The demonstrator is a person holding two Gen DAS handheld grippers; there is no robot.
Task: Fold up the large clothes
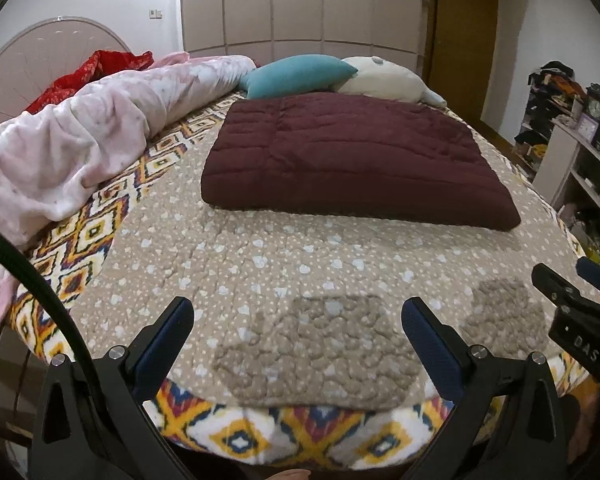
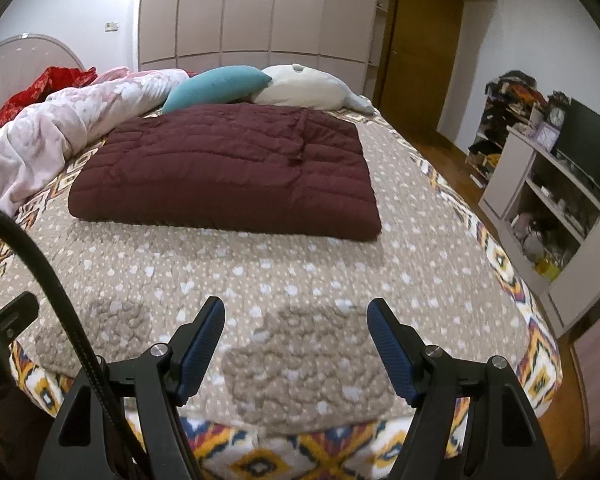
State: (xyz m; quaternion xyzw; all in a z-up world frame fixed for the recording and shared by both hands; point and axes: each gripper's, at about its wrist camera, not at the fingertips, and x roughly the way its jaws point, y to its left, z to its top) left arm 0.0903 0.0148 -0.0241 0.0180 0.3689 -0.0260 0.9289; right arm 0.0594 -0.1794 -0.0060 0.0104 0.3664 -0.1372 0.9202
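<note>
A dark maroon quilted padded garment [image 1: 356,160] is seen lying flat as a neat rectangle in the middle of the bed, on the beige heart-printed quilted bedspread [image 1: 260,264], well apart from both tools. It appears to be already folded, judging from its squared edges and doubled thickness, and it seems to have been left centred so that open bedspread remains around it. The left tool [image 1: 296,334] is held released, nothing between its blue-padded fingers [image 1: 430,344], over the near edge of the bed. The right tool [image 2: 296,334] is likewise released and empty, beside it. A crumpled pink-and-white duvet [image 1: 72,148] has been pushed to the far left side, presumably to clear working room.
</note>
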